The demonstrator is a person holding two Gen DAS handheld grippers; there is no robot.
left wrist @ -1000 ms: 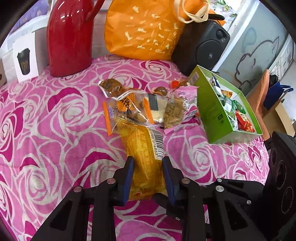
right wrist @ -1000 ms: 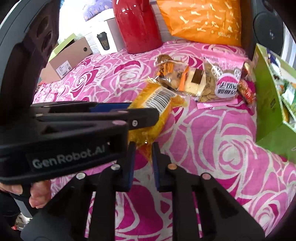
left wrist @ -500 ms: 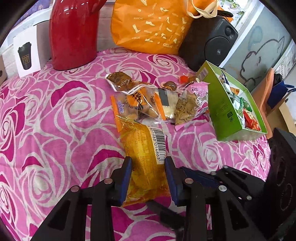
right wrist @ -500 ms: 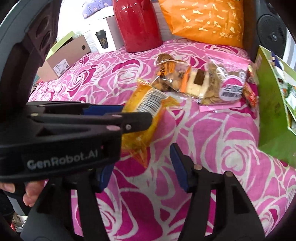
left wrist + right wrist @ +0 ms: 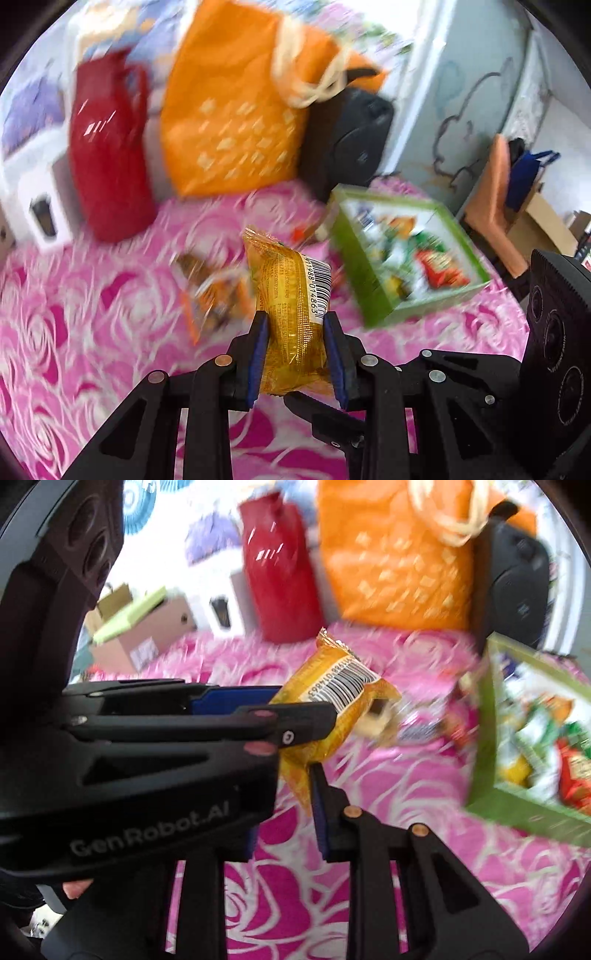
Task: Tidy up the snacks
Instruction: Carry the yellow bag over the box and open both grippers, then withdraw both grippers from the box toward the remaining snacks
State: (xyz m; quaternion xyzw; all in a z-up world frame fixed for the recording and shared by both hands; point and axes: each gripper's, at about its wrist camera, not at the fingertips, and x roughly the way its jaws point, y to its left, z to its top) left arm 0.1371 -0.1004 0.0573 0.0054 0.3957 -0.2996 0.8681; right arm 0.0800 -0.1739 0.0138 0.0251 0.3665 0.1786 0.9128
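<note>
A yellow snack packet (image 5: 288, 280) with a barcode hangs in the air above the pink rose cloth (image 5: 74, 332). My left gripper (image 5: 294, 319) has its jaws closing on the packet's lower half, and both blue pads press its sides. In the right wrist view the packet (image 5: 332, 686) sticks out past the left gripper (image 5: 295, 716). My right gripper (image 5: 284, 797) is just below, its jaws closing with the packet's crimped lower end between them; a gap still shows. The green box (image 5: 369, 280) of snacks stands open to the right.
Several other snack packets (image 5: 218, 291) lie on the cloth behind the lifted one. A red jug (image 5: 110, 158), an orange bag (image 5: 232, 122) and a black speaker (image 5: 351, 140) line the back. A cardboard box (image 5: 144, 635) sits at the far left.
Both grippers have risen and the yellow packet has left the cloth in the left gripper. The right gripper let go of its corner, opened wide, then narrowed again below it.
</note>
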